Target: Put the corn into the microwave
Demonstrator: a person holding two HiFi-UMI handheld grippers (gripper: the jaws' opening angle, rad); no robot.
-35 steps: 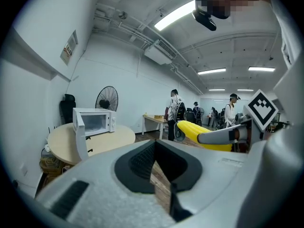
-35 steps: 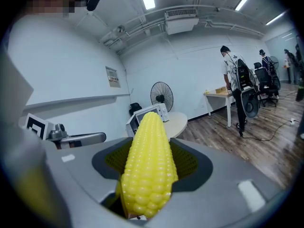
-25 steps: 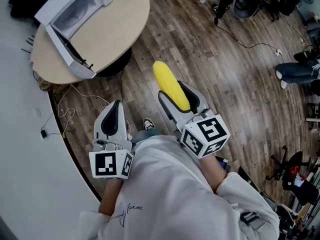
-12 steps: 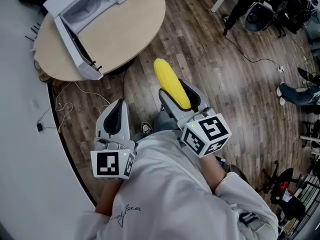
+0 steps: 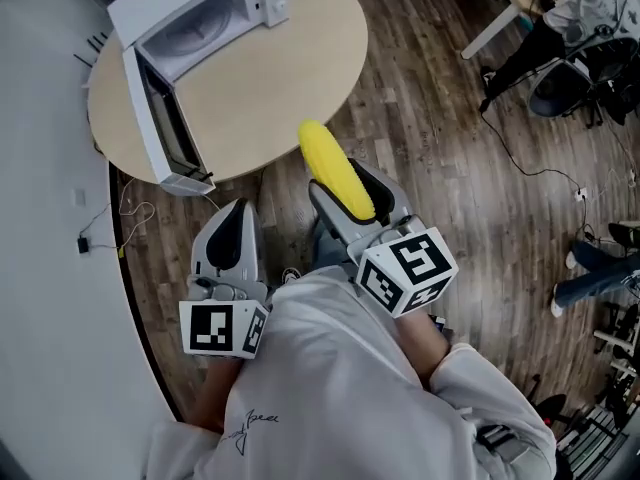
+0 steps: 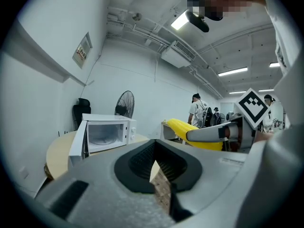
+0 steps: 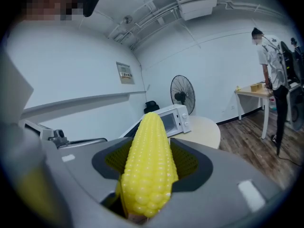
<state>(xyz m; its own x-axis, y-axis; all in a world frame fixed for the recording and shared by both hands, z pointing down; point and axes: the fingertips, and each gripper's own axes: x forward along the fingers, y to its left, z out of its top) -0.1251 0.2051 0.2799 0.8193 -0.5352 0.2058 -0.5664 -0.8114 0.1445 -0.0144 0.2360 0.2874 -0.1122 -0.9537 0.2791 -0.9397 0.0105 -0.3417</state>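
Observation:
A yellow corn cob (image 5: 335, 171) lies lengthwise between the jaws of my right gripper (image 5: 346, 184), which is shut on it; its tip sticks out past the fingertips over the table's near edge. The right gripper view shows the corn (image 7: 148, 167) filling the right gripper (image 7: 149, 163), with the white microwave (image 7: 174, 118) behind it. The microwave (image 5: 195, 23) stands on a round beige table (image 5: 290, 78) with its door (image 5: 160, 133) swung open toward me. My left gripper (image 5: 228, 230) hangs beside the right one over the floor, shut and empty (image 6: 154, 164). The left gripper view shows the microwave (image 6: 107, 134) and the corn (image 6: 190, 128).
A white wall runs along the left, with cables (image 5: 130, 218) on the wood floor below the table. A standing fan (image 6: 124, 103) is behind the table. Office chairs (image 5: 560, 78), a desk (image 7: 256, 89) and people are off to the right.
Both grippers have moved forward together toward the table; the table and microwave now sit closer and lower in the head view. The corn stays in the right gripper.

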